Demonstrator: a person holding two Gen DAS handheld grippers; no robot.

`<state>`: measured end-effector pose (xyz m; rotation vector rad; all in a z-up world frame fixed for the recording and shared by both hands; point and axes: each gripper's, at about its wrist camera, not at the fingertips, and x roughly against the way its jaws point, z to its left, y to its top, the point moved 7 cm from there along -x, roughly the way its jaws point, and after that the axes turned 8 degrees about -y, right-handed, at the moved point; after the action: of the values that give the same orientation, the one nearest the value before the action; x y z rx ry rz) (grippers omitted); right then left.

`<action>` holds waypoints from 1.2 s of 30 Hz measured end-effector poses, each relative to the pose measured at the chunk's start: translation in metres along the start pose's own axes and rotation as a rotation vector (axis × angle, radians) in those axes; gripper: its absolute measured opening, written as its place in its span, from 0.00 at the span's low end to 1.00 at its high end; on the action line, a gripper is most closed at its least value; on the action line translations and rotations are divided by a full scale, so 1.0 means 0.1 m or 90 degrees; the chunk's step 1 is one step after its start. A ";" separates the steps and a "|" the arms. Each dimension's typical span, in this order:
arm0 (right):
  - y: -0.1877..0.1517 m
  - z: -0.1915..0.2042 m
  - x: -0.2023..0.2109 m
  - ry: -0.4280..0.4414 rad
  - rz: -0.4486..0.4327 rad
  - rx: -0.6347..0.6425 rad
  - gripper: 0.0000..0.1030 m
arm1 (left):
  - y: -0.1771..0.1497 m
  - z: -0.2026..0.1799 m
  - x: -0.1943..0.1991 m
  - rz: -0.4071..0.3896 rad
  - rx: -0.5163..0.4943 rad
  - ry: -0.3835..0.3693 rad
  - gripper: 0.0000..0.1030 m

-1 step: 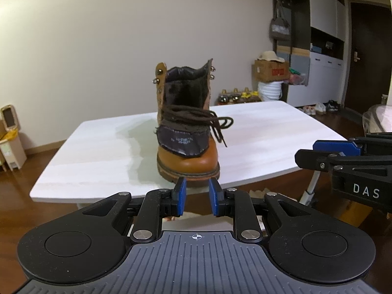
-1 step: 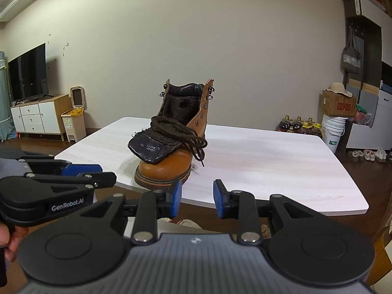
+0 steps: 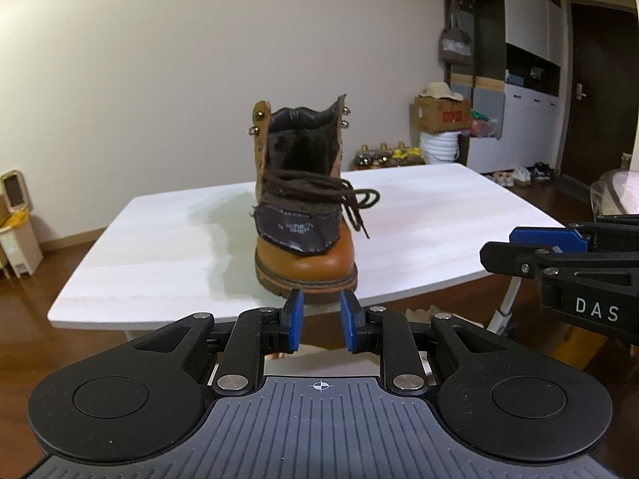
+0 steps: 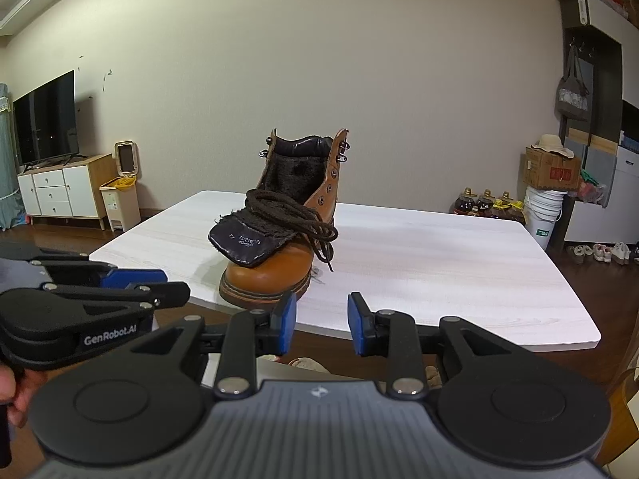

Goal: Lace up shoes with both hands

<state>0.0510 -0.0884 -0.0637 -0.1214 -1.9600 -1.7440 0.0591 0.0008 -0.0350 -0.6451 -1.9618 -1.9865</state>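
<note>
In the left wrist view, a tan boot (image 3: 305, 215) stands upright near the front edge of a white table (image 3: 419, 215), toe toward the camera, its dark tongue folded forward over the toe and a brown lace (image 3: 343, 195) bunched loosely on top, one end hanging to the right. The left gripper (image 3: 320, 321) sits just short of the table edge with its blue pads apart and nothing between them. Against the far wall a cardboard box (image 3: 441, 113) rests on a white bucket (image 3: 439, 145); a hat lies on the box, and what the bucket contains cannot be seen. In the right wrist view, the boot (image 4: 279, 239) appears from its right, the lace (image 4: 295, 219) coiled on the tongue. The right gripper (image 4: 322, 325) has its fingers spread, empty, in front of the table (image 4: 439, 263). A lidded bin (image 4: 119, 199) with a yellow liner stands by a cabinet; its contents are hidden.
</note>
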 end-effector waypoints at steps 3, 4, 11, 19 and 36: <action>0.00 0.02 -0.01 0.001 -0.001 0.000 0.31 | -0.03 -0.03 0.03 -0.007 -0.009 0.006 0.22; -0.01 0.02 -0.01 0.000 -0.001 0.000 0.31 | -0.04 -0.03 0.04 -0.010 -0.011 0.009 0.22; 0.02 0.00 0.02 0.001 0.000 0.000 0.31 | -0.01 0.01 -0.03 0.013 0.007 0.000 0.22; 0.00 -0.03 0.01 0.002 0.003 -0.002 0.30 | -0.02 -0.01 -0.04 0.013 0.005 0.000 0.22; -0.01 0.01 -0.02 -0.002 0.003 0.001 0.31 | -0.06 -0.08 0.00 0.013 -0.006 0.005 0.22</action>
<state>0.0520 -0.0869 -0.0656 -0.1285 -1.9622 -1.7394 0.0554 -0.0074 -0.0401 -0.6559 -1.9342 -1.9853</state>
